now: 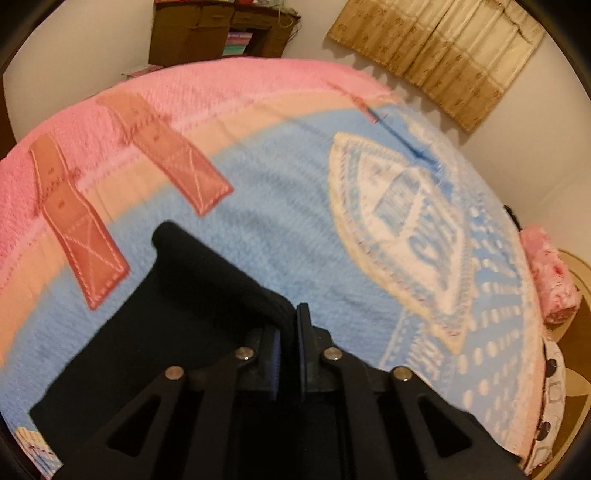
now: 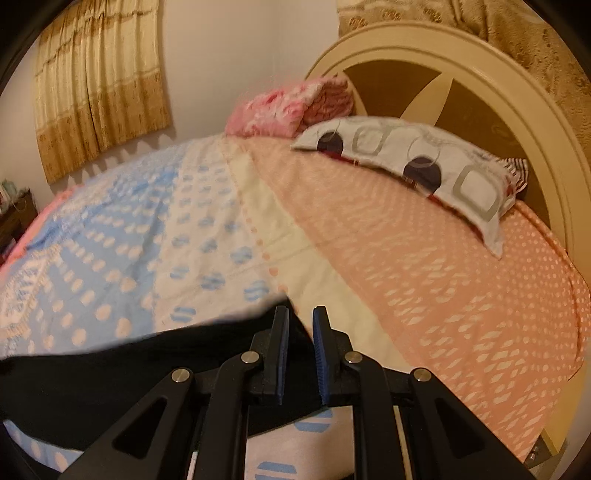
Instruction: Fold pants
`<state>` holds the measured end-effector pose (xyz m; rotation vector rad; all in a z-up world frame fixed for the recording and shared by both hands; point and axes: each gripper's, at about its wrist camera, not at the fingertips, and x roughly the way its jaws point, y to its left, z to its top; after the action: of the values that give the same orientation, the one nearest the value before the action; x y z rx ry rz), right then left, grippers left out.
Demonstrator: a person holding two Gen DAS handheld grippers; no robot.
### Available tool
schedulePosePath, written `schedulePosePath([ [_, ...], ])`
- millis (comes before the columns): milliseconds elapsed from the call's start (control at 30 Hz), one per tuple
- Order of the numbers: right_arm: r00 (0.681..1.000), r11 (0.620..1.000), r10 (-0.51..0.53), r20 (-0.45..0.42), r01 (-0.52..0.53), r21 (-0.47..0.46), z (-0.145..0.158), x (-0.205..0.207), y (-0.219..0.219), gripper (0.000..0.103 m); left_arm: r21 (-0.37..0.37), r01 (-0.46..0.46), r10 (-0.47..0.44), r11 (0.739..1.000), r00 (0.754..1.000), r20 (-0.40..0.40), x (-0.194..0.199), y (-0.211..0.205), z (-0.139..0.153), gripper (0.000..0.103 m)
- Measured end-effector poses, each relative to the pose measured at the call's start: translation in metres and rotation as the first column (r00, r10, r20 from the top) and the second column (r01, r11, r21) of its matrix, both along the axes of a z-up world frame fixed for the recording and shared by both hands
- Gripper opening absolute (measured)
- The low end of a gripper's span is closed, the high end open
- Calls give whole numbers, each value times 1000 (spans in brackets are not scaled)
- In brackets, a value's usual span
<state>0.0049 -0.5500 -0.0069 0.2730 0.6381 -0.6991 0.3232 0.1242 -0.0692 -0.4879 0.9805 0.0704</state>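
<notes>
Both grippers on black pants (image 1: 177,332) | left gripper (image 1: 288,332) clamped on fabric | right gripper (image 2: 300,332) slightly parted around edge | bedspread (image 1: 295,229) beneath

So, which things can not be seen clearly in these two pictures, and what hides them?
- Pants: the near part is hidden under the left gripper in the left wrist view, so the full shape and fold are unclear.
- Right gripper: the fingers stand slightly apart over the pants' edge in the right wrist view; whether cloth lies between them cannot be told.
- Lettering on the blanket: blurred, unreadable.
- Wooden shelf: cut off by the top edge.
</notes>
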Motion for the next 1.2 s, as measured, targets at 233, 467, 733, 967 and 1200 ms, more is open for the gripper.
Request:
schedulePosePath([
  [233, 995, 997, 63, 74, -65, 32, 32, -29, 10, 14, -35, 25, -23, 999, 999, 35, -25, 12, 26, 8],
  [467, 988, 947, 84, 127, -119, 297, 7, -12, -3, 31, -78, 23, -16, 997, 996, 89, -69, 24, 35, 8],
  [733, 989, 796, 50, 142, -125, 592, -40, 45, -16, 60, -82, -8, 18, 997, 992, 123, -121, 49, 34, 8],
  [967, 999, 759, 19, 45, -44, 650, -70, 78, -13, 60, -67, -27, 32, 997, 997, 68, -132, 59, 7, 8],
  [1200, 999, 759, -20, -42, 43, 650, -77, 115, -17, 60, -63, -33, 37, 997, 997, 67, -131, 61, -1, 8],
])
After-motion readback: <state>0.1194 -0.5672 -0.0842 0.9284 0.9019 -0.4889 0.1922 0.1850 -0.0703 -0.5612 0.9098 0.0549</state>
